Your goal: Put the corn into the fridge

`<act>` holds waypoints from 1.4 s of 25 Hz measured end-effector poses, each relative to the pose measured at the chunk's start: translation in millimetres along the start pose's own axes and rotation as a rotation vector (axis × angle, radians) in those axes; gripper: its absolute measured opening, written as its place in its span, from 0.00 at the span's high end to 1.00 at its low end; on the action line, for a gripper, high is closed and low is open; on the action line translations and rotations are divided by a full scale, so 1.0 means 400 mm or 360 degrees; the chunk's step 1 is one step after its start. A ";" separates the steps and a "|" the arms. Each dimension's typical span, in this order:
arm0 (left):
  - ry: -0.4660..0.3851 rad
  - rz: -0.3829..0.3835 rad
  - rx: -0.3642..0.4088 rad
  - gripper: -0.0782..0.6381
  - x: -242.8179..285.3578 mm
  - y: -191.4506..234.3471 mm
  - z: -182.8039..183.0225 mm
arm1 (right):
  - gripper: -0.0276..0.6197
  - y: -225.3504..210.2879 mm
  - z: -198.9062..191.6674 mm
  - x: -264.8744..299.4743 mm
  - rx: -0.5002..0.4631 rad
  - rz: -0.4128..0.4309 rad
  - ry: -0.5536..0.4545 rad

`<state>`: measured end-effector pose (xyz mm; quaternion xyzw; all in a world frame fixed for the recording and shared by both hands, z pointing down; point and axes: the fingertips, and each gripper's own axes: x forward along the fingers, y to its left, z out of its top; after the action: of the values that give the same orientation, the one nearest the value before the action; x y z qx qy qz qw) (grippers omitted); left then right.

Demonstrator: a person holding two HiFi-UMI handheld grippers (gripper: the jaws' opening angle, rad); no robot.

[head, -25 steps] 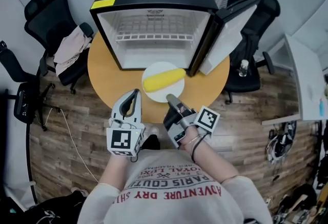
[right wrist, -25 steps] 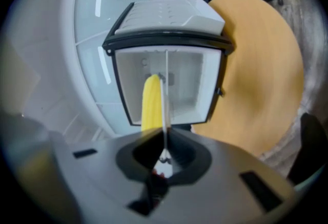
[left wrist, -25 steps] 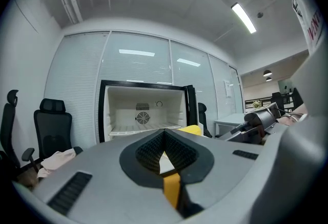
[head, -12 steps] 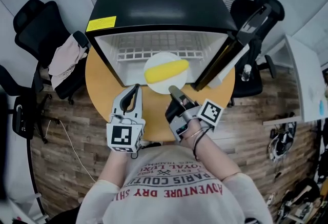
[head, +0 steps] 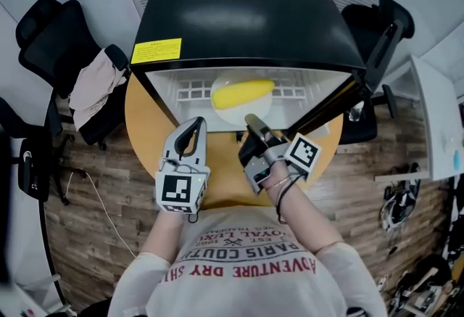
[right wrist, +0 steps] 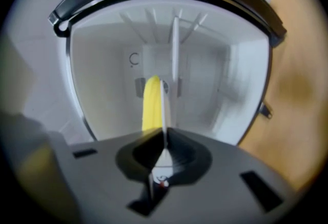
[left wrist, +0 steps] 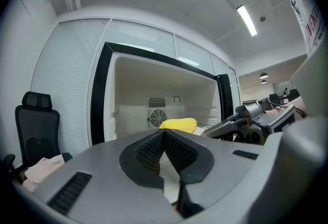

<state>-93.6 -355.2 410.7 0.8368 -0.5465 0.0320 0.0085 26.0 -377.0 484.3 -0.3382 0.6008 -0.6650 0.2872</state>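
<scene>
Starting at the bottom edge of the head view, the person's two forearms reach up the frame over a round wooden table (head: 221, 172); each hand carries a gripper with a marker cube. The left gripper (head: 197, 122) sits left of centre with its tips pressed together and nothing between them; its own view shows the dark pads meeting at a point, short of the fridge opening. Just to its right, the right gripper (head: 251, 120) has its jaws nearly together, pinching the near rim of a white plate (head: 232, 117); in the right gripper view the plate is seen edge-on, a thin white line rising from between the pads.

On the plate lies the corn (head: 243, 93), yellow, lengthwise across the frame in the head view; plate and corn sit inside the mouth of the open fridge (head: 239, 11), just under the front edge of its black top, with a white wire shelf (head: 190, 93) beside them; whether the plate rests on the fridge floor cannot be told. The fridge door (head: 335, 101) stands open toward the right; a yellow label (head: 156, 51) marks the top's left corner. Farther off at upper left stands a black office chair (head: 43, 36) with a pale cloth (head: 90, 83) draped over it.
</scene>
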 end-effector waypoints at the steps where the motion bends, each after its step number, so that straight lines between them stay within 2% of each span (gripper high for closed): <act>1: 0.0005 -0.0002 -0.0007 0.86 0.004 0.005 -0.003 | 0.90 -0.003 0.005 0.009 0.0011 -0.0005 -0.0009; 3: 0.0021 -0.0003 -0.0038 0.86 0.012 0.014 -0.009 | 0.90 -0.005 0.017 0.025 0.0032 -0.0006 -0.0030; 8: 0.0030 -0.0012 -0.0018 0.86 0.028 0.038 -0.023 | 0.90 -0.008 0.037 0.049 0.0035 -0.0011 -0.0063; 21: 0.0052 -0.0044 -0.0066 0.86 0.066 0.040 -0.040 | 0.88 -0.004 0.070 0.103 0.0088 -0.0016 -0.0132; 33: 0.0059 -0.0026 -0.0071 0.86 0.074 0.052 -0.048 | 0.86 0.001 0.068 0.106 0.0016 0.0045 -0.0110; 34: 0.0054 -0.0029 -0.0066 0.86 0.073 0.049 -0.045 | 0.83 0.001 0.065 0.106 0.0013 0.0045 -0.0105; 35: 0.0049 -0.0032 -0.0060 0.86 0.071 0.045 -0.042 | 0.75 0.001 0.059 0.104 0.0023 0.0047 -0.0098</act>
<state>-99.4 -387.8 429.0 0.8414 -0.5383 0.0344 0.0329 19.3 -424.2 489.3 -0.3477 0.5918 -0.6542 0.3177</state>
